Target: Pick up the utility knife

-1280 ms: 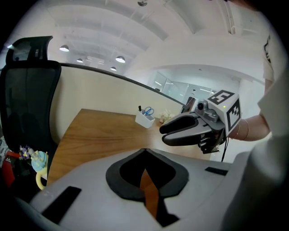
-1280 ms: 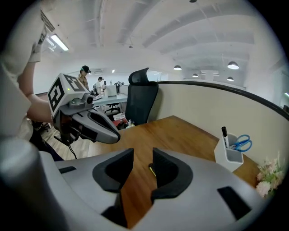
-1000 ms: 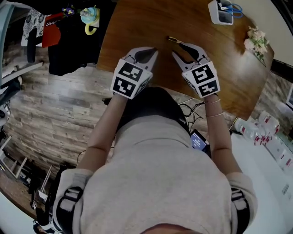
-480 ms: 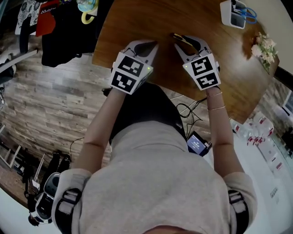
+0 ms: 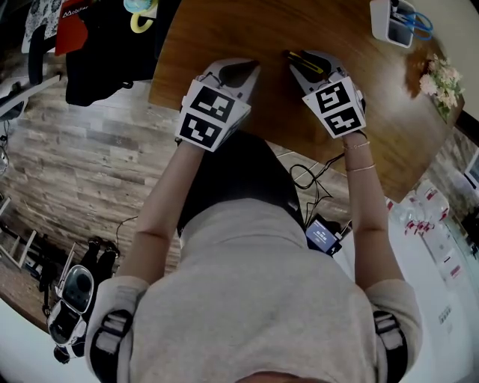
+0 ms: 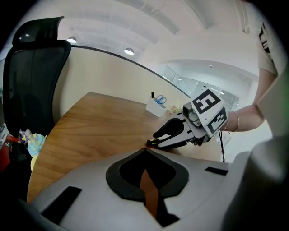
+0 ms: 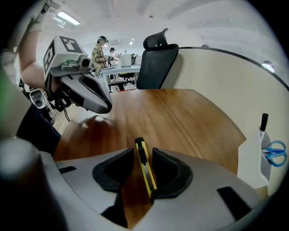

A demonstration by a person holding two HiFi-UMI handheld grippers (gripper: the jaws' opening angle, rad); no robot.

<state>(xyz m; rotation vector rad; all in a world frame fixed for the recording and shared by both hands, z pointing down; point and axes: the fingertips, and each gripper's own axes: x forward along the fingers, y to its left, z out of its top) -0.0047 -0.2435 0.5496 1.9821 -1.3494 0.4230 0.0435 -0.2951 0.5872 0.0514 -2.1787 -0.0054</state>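
Observation:
The utility knife (image 7: 144,168), yellow with a black slider, lies on the brown wooden table (image 5: 224,30). It sits lengthwise between the jaws of my right gripper (image 7: 142,151), close to the right pad with a gap on its left; the jaws are open around it. In the head view the knife (image 5: 303,58) shows under my right gripper (image 5: 297,61). My left gripper (image 5: 251,69) hovers beside it over the table's near edge, shut and empty. The left gripper view shows the left gripper (image 6: 145,151), with the knife's tip (image 6: 151,142) poking from the right gripper (image 6: 156,139).
A white pen holder (image 5: 397,21) with blue scissors stands at the table's far right, with dried flowers (image 5: 438,78) beside it. A black office chair (image 7: 156,63) stands at the table's far side. Cables (image 5: 307,179) hang below the near edge. A white table (image 5: 434,247) stands to the right.
My right gripper has slid forward along the knife, so the knife now lies between its jaws instead of ahead of the tips. The left gripper has barely moved.

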